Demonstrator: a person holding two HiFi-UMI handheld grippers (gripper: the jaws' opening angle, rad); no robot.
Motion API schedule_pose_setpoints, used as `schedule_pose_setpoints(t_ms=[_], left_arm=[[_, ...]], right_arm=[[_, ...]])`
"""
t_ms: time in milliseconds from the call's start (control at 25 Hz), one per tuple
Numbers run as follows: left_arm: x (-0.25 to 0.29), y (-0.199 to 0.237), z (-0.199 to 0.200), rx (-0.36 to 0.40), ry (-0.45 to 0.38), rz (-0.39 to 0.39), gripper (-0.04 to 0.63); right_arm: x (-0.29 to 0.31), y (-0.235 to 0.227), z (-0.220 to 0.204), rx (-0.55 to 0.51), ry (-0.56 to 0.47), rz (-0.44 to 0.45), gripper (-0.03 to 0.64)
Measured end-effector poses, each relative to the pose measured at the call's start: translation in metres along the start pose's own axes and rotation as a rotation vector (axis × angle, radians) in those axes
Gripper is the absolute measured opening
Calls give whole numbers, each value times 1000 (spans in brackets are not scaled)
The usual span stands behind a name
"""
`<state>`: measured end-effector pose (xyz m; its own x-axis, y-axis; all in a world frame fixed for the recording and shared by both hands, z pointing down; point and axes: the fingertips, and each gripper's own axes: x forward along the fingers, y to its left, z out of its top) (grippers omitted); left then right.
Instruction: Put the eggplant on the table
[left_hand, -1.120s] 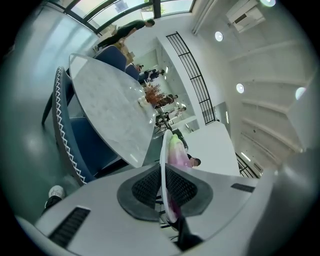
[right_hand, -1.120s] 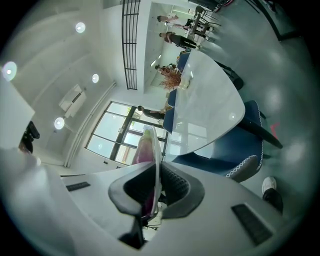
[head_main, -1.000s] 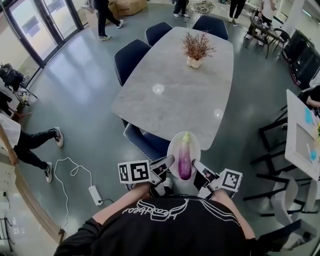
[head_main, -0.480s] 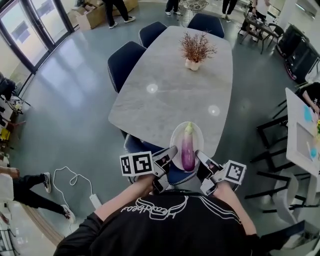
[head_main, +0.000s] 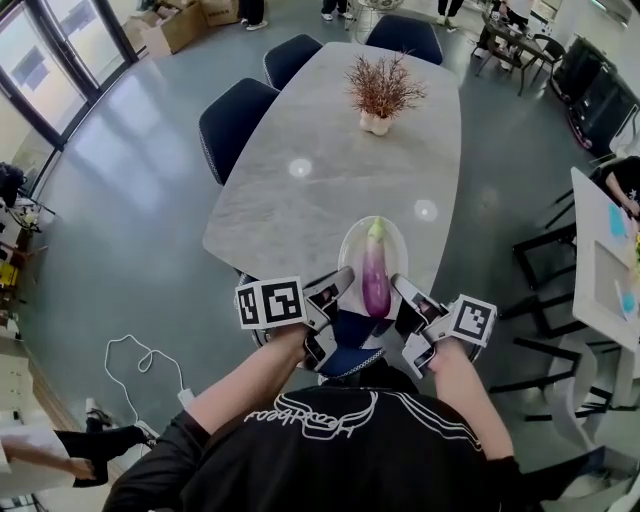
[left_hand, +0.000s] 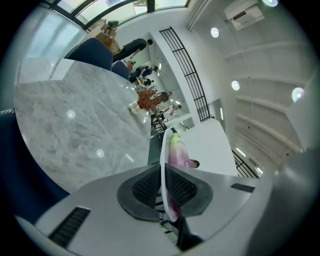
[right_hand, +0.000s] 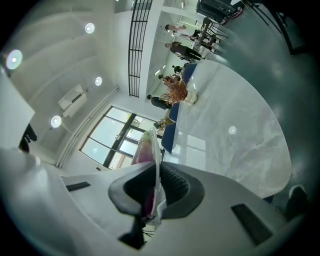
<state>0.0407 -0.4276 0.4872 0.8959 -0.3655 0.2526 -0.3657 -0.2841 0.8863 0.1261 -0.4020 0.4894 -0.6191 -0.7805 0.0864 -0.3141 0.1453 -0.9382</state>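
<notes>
A purple eggplant (head_main: 375, 277) with a green cap lies on a white plate (head_main: 349, 246), which hangs over the near end of the grey marble table (head_main: 300, 205). My left gripper (head_main: 343, 284) is shut on the plate's left rim and my right gripper (head_main: 400, 288) on its right rim. In the left gripper view the plate (left_hand: 163, 150) runs edge-on between the pads of the left gripper (left_hand: 163, 187), with the eggplant (left_hand: 176, 151) behind it. The right gripper view shows the right gripper (right_hand: 156, 192) clamped on the plate (right_hand: 157, 150) the same way, the eggplant (right_hand: 144, 148) beside it.
A potted dry plant (head_main: 379, 92) stands at the table's far half. Dark blue chairs (head_main: 234, 122) line the left side and far end, and one chair (head_main: 345, 342) sits just below the plate. A white side table (head_main: 600, 260) and black chair frames stand right. A cable (head_main: 135, 370) lies on the floor.
Both grippers have carried the plate with the eggplant forward, from over the near chair to over the table's near edge. Both grips are unchanged. A seated person's legs at left have drawn back.
</notes>
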Motion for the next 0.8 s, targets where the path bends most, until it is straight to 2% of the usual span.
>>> schedule_pose_setpoints(t_ms=[360, 520, 800], left_arm=[[55, 5, 21, -26, -16, 66, 31], [74, 10, 30, -60, -23, 66, 31], [89, 28, 51, -72, -38, 110, 31]], right_arm=[[8, -31, 55, 20, 61, -25, 21], [16, -40, 74, 29, 91, -10, 21], [43, -54, 92, -60, 163, -27, 21]])
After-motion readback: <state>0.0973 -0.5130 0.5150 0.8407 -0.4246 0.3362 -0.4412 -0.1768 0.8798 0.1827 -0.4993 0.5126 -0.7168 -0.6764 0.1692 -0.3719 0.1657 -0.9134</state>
